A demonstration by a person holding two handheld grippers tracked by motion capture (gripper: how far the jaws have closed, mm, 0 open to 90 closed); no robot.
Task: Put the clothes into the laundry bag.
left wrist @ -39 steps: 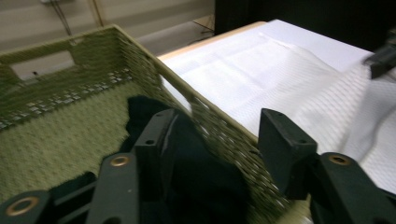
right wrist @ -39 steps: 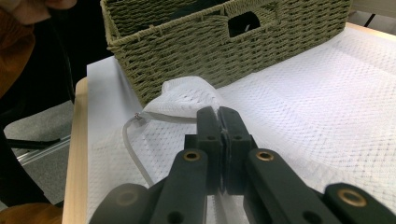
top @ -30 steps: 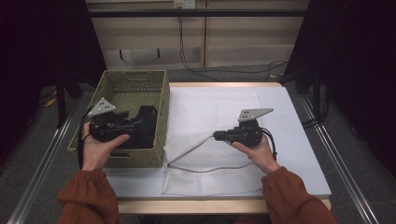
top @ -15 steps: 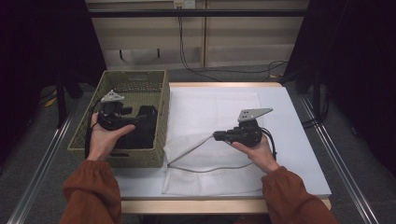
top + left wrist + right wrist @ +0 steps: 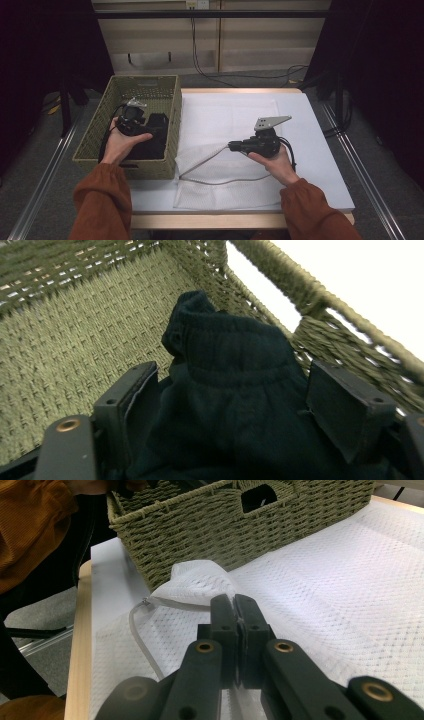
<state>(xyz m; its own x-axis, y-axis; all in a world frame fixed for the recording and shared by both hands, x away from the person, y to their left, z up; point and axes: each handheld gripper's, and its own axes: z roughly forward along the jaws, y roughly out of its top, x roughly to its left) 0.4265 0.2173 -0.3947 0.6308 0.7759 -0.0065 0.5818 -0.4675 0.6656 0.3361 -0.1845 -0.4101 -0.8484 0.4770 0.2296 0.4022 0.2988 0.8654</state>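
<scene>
A dark green garment (image 5: 156, 136) lies in the woven olive basket (image 5: 172, 107) at the table's left. My left gripper (image 5: 141, 131) reaches down into the basket. Its jaws have just been opening and stand apart around the bunched garment (image 5: 235, 355), the pads (image 5: 142, 397) no longer pressing it. At the table's middle my right gripper (image 5: 233, 146) is shut on a lifted edge of a white mesh laundry bag (image 5: 220, 172). In the right gripper view the bag's mouth (image 5: 195, 582) bulges up towards the basket wall (image 5: 240, 535).
A white mesh sheet (image 5: 230, 112) covers the white tabletop (image 5: 312, 130). A grey zip edge (image 5: 142, 640) runs along the bag's mouth. Cables hang behind the table by a beige cabinet (image 5: 220, 45). Metal rails run on the floor at both sides.
The left hand has moved farther up the basket and lower into it, and its jaws have spread around the garment. The right hand has stayed still, holding the bag's edge.
</scene>
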